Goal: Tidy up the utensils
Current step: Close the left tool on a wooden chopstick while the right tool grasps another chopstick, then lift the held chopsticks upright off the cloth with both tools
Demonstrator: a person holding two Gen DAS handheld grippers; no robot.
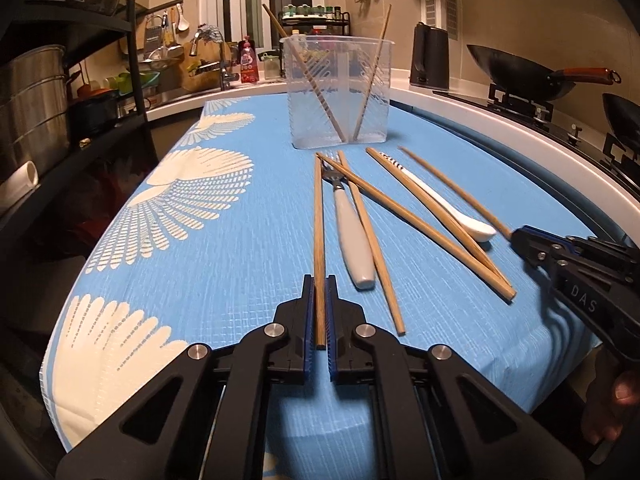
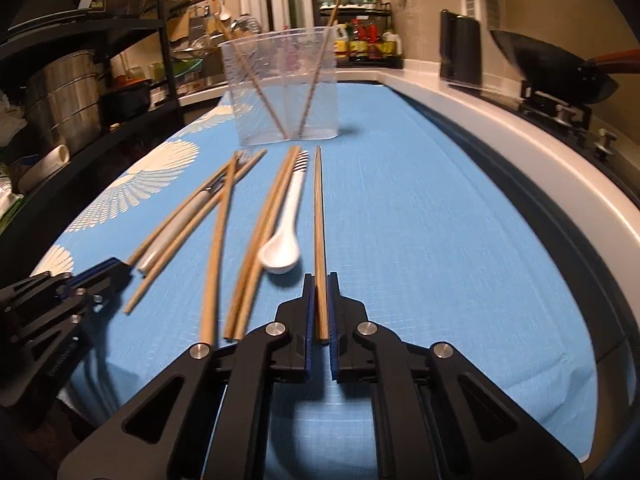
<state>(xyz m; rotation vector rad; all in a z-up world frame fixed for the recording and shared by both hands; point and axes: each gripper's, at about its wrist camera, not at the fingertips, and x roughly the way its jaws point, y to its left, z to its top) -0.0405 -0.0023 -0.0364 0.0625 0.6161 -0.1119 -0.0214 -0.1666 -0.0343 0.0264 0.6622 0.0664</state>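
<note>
Two grippers each pinch a chopstick by its near end: the left gripper (image 1: 320, 280) has its jaws closed on the leftmost chopstick (image 1: 319, 220), and the right gripper (image 2: 320, 280) has its jaws closed on the rightmost chopstick (image 2: 319, 216). Most of the fork (image 1: 352, 232) lies under crossing chopsticks, so only its pale handle and part of its tines show, and the right wrist view is blurred over the loose sticks. A white spoon (image 2: 284, 236) lies just left of the right-hand stick. Beyond them stands a clear divided holder (image 1: 340, 92) with two chopsticks leaning inside, one to each compartment. Everything rests on a blue tablecloth (image 1: 224, 264) patterned with white fans. A wok (image 1: 516, 72) sits on the stove to the right, metal pots (image 1: 32, 104) on a dark rack to the left.
</note>
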